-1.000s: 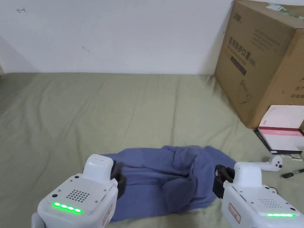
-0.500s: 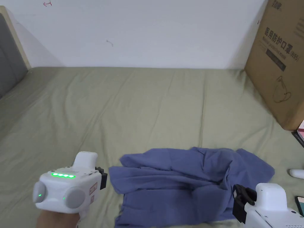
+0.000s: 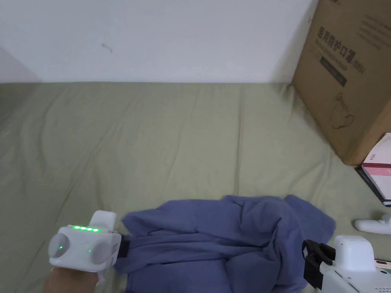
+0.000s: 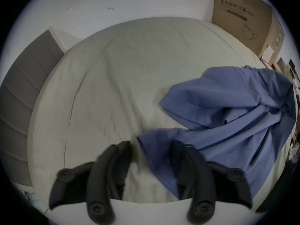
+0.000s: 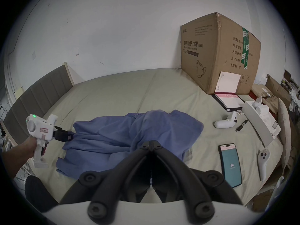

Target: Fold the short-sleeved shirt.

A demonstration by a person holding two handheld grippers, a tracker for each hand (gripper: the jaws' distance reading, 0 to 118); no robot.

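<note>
Blue cotton-looking cloth lies rumpled near the front edge of the olive bedsheet (image 3: 152,129): this is the short-sleeved shirt (image 3: 229,236), not yet spread flat, with several layers bunched toward its right side.

The left gripper (image 4: 150,145) sits at the shirt's left edge, low to the bed. In the left gripper view its jaws stand apart, one on the bare sheet and the other over the cloth, with a flap of the blue edge lying between them. They have not closed on it. That placement reads as a setup for pinching the left edge or sleeve so it can be drawn outward.

The right gripper (image 5: 151,143) hovers over the shirt's near right part. In the right gripper view its two jaws meet at the tips with nothing caught between them (it looks parked rather than working). In the head view it sits low at the frame's right corner, just beside the cloth.

A large cardboard box (image 3: 343,76) stands against the wall to the right, with a pink-and-white booklet (image 3: 380,168) leaning at its foot; a white controller (image 5: 224,123) and a phone (image 5: 230,163) lie on the sheet well apart from the shirt, so the folding area stays unobstructed.

My judgement: folding proper has not begun; flattening comes first.
</note>
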